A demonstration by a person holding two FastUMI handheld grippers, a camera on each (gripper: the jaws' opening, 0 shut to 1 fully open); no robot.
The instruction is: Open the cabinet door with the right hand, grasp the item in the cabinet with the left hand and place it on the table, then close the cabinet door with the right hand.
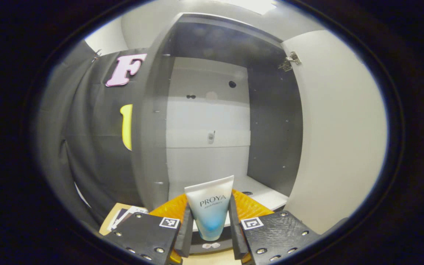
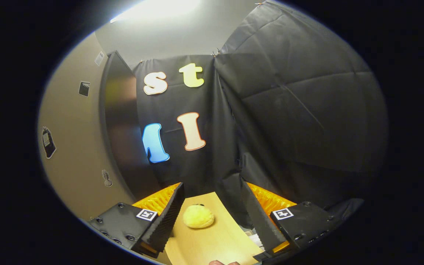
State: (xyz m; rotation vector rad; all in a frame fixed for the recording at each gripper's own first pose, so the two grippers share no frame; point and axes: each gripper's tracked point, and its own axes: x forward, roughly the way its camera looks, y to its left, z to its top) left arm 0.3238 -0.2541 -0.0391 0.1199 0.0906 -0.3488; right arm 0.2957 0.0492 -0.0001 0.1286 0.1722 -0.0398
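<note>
White tube (image 1: 209,209) is being gripped by the left gripper (image 1: 209,224) outside the open cabinet (image 1: 271,147); placing and door-closing are being awaited, right gripper (image 2: 212,217) gaping.

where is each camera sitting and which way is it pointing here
Left gripper view: rides the left gripper, facing into the open cabinet; its own fingers clamp a tube, door swung open at right.
Right gripper view: rides the right gripper, facing the booth corner over the table; its fingers spread around a yellow object.
Shared: likely the same cabinet door.
</note>
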